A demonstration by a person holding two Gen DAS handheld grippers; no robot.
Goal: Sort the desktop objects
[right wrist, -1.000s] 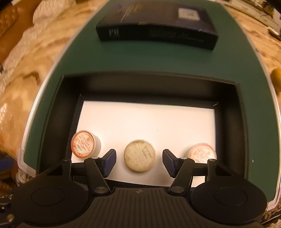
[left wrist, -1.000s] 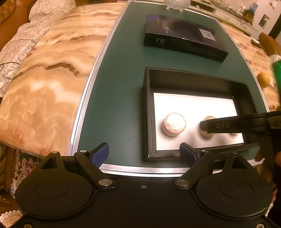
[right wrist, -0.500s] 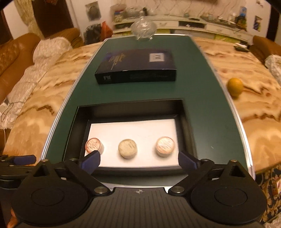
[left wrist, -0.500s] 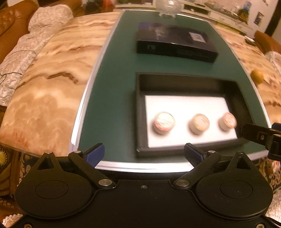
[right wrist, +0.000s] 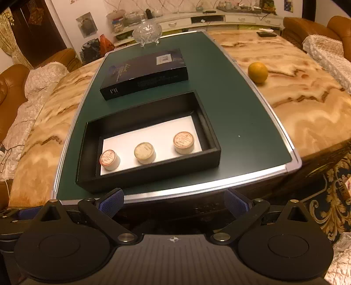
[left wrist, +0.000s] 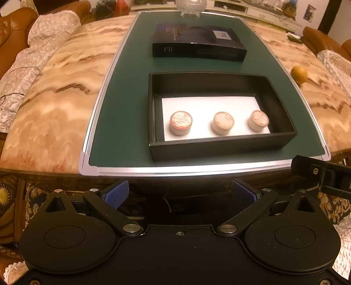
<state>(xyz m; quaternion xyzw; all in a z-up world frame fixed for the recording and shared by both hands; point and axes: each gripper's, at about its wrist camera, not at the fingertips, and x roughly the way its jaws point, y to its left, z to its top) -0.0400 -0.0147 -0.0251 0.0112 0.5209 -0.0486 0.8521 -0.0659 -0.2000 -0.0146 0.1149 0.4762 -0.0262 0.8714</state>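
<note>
An open black box (left wrist: 221,146) (right wrist: 151,173) with a white floor rests on the green mat (left wrist: 122,122) (right wrist: 241,122). Inside it stand three small round jars in a row: a red-lidded one (left wrist: 181,122) (right wrist: 109,159), a pale one (left wrist: 222,122) (right wrist: 144,152), and another red-lidded one (left wrist: 258,120) (right wrist: 183,142). A closed dark box lid (left wrist: 198,42) (right wrist: 144,73) lies behind it. My left gripper (left wrist: 179,194) hangs open and empty off the table's near edge. My right gripper (right wrist: 173,202) is likewise open, empty and pulled back; part of it (left wrist: 324,175) shows at the right of the left wrist view.
An orange (left wrist: 298,74) (right wrist: 258,72) sits on the marble table (left wrist: 50,109) (right wrist: 307,109) right of the mat. A glass bowl (left wrist: 191,5) (right wrist: 148,32) stands at the mat's far end. Sofas (right wrist: 13,87) flank the table; patterned carpet (right wrist: 333,197) lies below.
Both grippers have drawn back from the box to beyond the table's near edge. The right gripper, earlier around the middle jar, has left it in the box and opened wider.
</note>
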